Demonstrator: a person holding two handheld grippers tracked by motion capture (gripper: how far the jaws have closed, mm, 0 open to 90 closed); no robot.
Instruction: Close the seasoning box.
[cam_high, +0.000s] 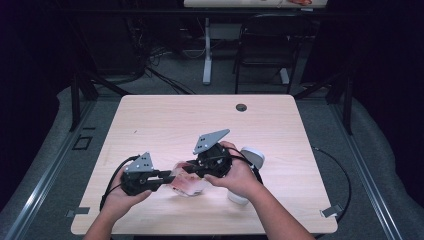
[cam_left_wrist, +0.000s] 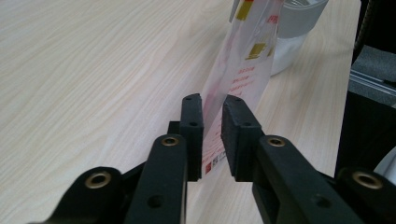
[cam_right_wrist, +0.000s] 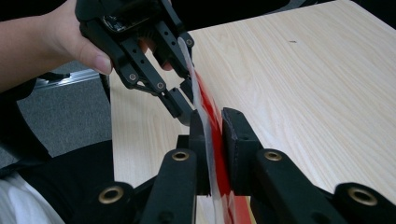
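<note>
Tongs in both my hands, left tongs (cam_left_wrist: 212, 135) and right tongs (cam_right_wrist: 215, 140), pinch opposite edges of a thin, floppy, slippery plastic bag (cam_high: 187, 184) held above the table (cam_high: 165, 120).

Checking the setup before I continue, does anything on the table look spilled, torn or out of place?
Nothing stands out. The clear red-printed bag looks intact, held off the table between the left gripper and right gripper. The white jar stands upright.
</note>
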